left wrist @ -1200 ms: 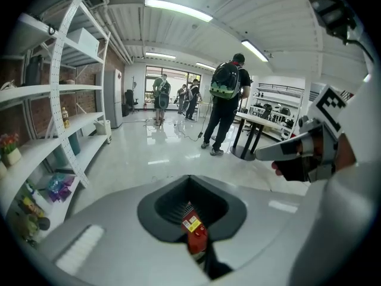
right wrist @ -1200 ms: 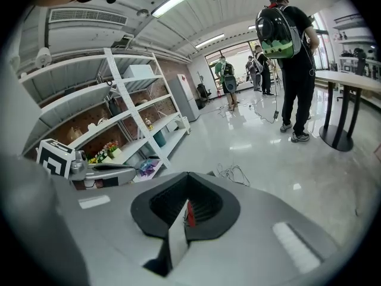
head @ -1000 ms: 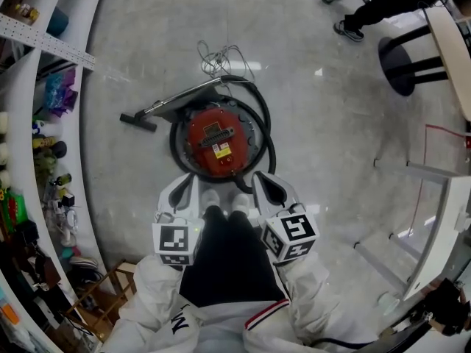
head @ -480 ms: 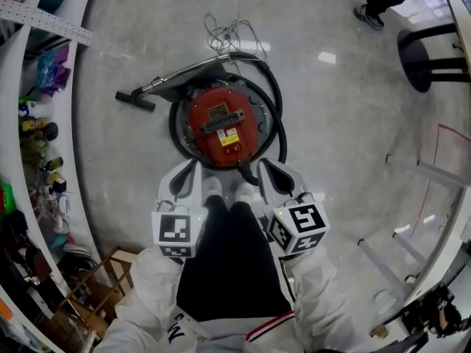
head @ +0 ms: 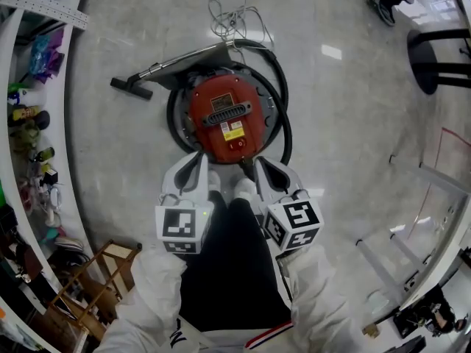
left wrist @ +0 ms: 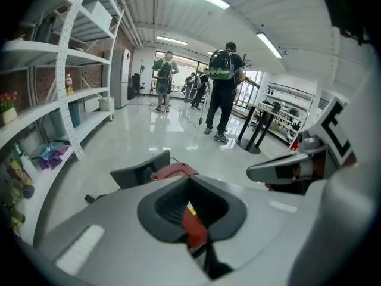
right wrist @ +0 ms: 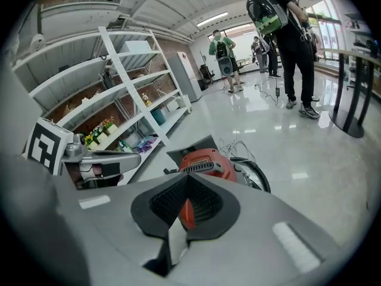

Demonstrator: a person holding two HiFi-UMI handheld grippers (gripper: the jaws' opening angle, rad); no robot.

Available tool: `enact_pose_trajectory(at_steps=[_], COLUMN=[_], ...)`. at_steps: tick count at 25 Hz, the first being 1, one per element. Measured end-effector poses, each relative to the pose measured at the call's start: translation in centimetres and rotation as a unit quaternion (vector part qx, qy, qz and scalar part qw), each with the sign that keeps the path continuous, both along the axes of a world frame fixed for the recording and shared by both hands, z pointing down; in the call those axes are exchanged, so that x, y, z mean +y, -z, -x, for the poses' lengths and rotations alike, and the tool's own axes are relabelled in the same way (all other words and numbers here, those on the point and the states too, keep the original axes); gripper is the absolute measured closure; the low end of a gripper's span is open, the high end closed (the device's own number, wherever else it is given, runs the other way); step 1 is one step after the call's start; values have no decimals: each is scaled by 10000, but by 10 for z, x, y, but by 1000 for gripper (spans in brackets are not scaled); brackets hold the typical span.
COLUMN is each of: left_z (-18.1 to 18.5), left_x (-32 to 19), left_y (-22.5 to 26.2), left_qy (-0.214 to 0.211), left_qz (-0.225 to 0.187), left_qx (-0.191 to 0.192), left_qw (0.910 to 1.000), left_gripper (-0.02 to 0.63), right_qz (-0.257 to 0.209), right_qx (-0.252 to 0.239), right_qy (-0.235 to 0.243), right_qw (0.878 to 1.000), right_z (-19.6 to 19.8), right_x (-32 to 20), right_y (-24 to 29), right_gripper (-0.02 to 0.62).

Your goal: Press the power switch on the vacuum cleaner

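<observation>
On the floor [head: 346,123] just ahead of the person's feet sits the round red vacuum [head: 227,121], a black hose [head: 284,123] looping round it. Its wand [head: 173,68] runs off to the left, and a white cord [head: 234,17] lies bunched beyond it. A small round button [head: 237,144] shows on the vacuum's near edge. The left gripper [head: 199,159] and right gripper [head: 261,166] hang side by side over the feet, tips pointing at the vacuum's near edge and not touching it. Each gripper's own view shows its jaws closed tip to tip with nothing between them, and only the red body visible past the pads. Shelves [head: 33,145] curve along the left. People [left wrist: 223,82] stand far down the room.
</observation>
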State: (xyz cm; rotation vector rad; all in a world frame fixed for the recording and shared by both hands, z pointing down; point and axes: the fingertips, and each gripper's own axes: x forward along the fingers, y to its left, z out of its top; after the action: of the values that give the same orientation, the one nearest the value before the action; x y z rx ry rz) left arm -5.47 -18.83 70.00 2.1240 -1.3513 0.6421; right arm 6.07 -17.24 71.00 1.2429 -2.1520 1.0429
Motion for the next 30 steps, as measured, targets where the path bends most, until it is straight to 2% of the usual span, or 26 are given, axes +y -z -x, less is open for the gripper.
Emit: enact_pose_trajectory(at_steps=[4,12,30], left_z=[-3,-1,-1], left_x=[1,1,5], left_y=[-12,-27,-34], left_qy=[14,68,227], left_qz=[53,150,203], left_qx=[28,4,97], left_qw=[10000,9999,9995], left_gripper=[606,606,606], right_qz=[-2,63,210], right_qx=[157,273,397], right_qy=[112,47,332], right_qw=[9998,9996,9984], right_z=[-2,-9,10], right_x=[-4,-15,-16], right_y=[-16,-41,-77], right_gripper=[594,594,595])
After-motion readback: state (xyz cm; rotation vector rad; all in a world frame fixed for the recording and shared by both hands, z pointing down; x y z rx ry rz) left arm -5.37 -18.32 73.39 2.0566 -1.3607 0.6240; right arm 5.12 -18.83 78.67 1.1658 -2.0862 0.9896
